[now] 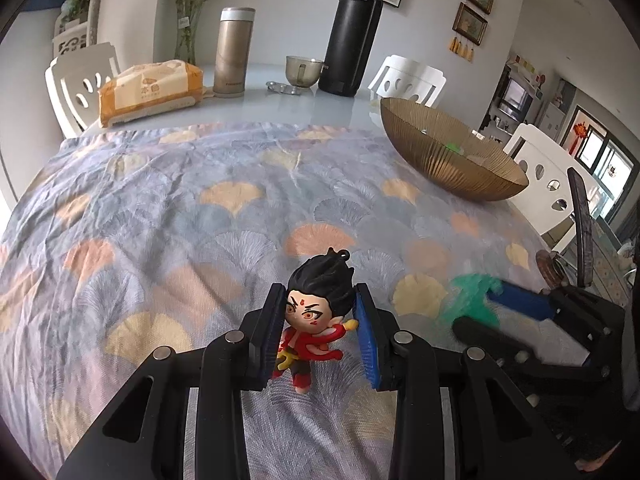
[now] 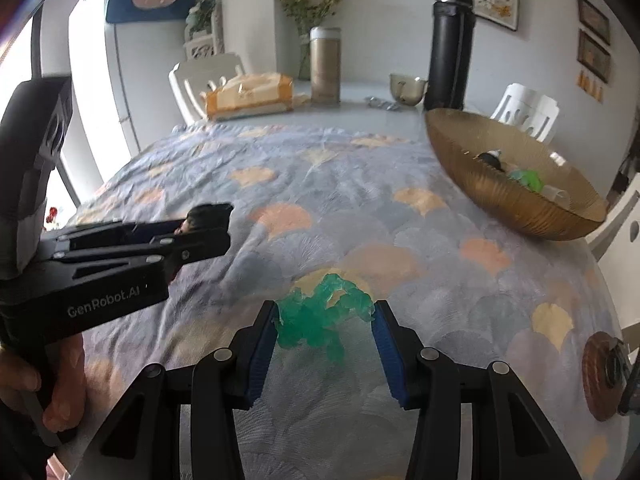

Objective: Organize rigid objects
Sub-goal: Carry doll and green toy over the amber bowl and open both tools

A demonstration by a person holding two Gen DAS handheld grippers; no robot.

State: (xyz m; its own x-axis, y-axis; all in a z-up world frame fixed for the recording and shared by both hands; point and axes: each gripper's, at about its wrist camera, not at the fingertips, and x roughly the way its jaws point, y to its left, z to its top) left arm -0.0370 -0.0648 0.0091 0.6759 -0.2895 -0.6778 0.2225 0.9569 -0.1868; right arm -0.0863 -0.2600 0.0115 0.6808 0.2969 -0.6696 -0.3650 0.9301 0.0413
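A small figurine with black hair and a red outfit stands between the pads of my left gripper, which touch its head on both sides just above the patterned cloth. A translucent green figure sits between the pads of my right gripper, which close on it. From the left wrist view, the right gripper and the green figure are at the lower right. From the right wrist view, the left gripper is at the left with the figurine's black hair showing.
A gold ribbed bowl holding several small items stands at the right. At the table's far end are a tissue pack, a beige flask, a black flask and a glass cup. White chairs surround the table.
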